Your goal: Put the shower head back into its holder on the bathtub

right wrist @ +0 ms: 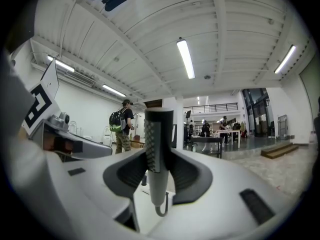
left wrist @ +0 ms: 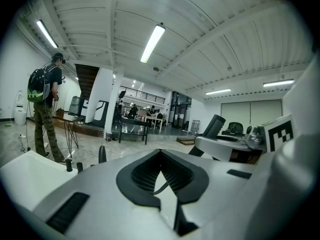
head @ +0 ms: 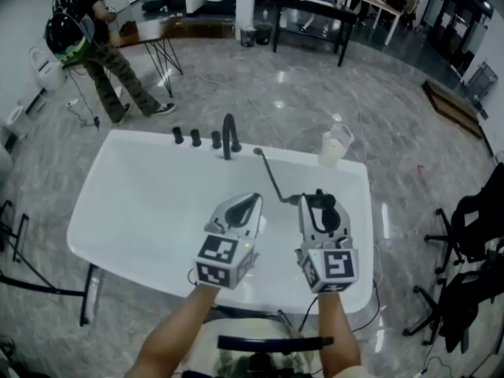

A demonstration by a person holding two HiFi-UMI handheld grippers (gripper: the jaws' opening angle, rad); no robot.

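Observation:
A white bathtub (head: 126, 203) lies below me, with a black faucet (head: 229, 136) and three black knobs (head: 195, 138) on its far rim. My right gripper (head: 319, 199) is shut on the shower head (right wrist: 159, 139), which stands upright between the jaws over the tub's right part. A dark hose (head: 276, 181) runs from the far rim beside the faucet to the shower head (head: 319, 203). My left gripper (head: 246, 203) hovers over the tub's middle with its jaws together and nothing between them; in the left gripper view the left gripper (left wrist: 160, 171) points across the room.
A translucent container (head: 335, 144) stands on the tub's far right corner. A person with a backpack (head: 94, 46) walks at the back left near a small side table (head: 161, 42). A black table (head: 311, 18) stands behind, and office chairs (head: 472, 235) at the right.

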